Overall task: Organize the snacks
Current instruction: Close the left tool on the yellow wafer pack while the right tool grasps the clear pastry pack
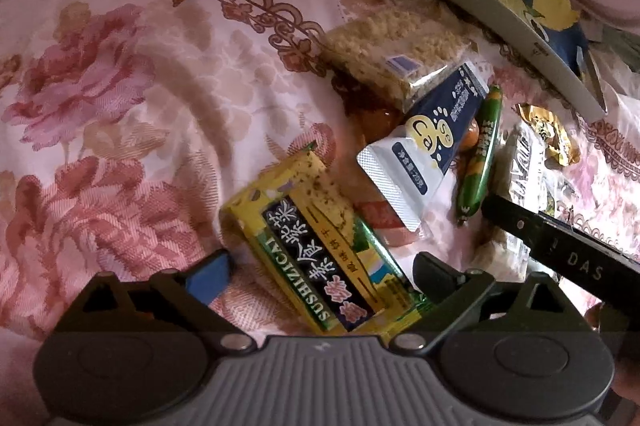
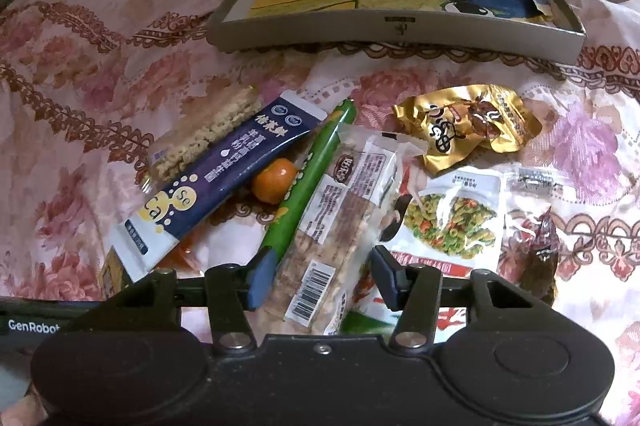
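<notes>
Snacks lie in a heap on a floral bedspread. My left gripper (image 1: 322, 274) stands open astride a yellow-green seaweed cracker packet (image 1: 320, 246); its blue left pad (image 1: 212, 278) is clear of the packet. My right gripper (image 2: 324, 278) is shut on a clear packet of crackers (image 2: 332, 238) with a barcode label, a pad at each long edge. Beside that packet lie a green sausage stick (image 2: 308, 182), a navy and white sachet (image 2: 208, 178), a small orange fruit (image 2: 274, 184) and a wrapped noodle block (image 2: 208, 134). A grey tray (image 2: 396, 26) with a dinosaur picture inside sits behind the heap.
A gold packet (image 2: 468, 126), a white bag picturing green pasta (image 2: 452, 214) and a dark snack in clear wrap (image 2: 536, 246) lie to the right. The right gripper's black body (image 1: 560, 250) crosses the left wrist view's lower right. Pink bedding rises behind the tray.
</notes>
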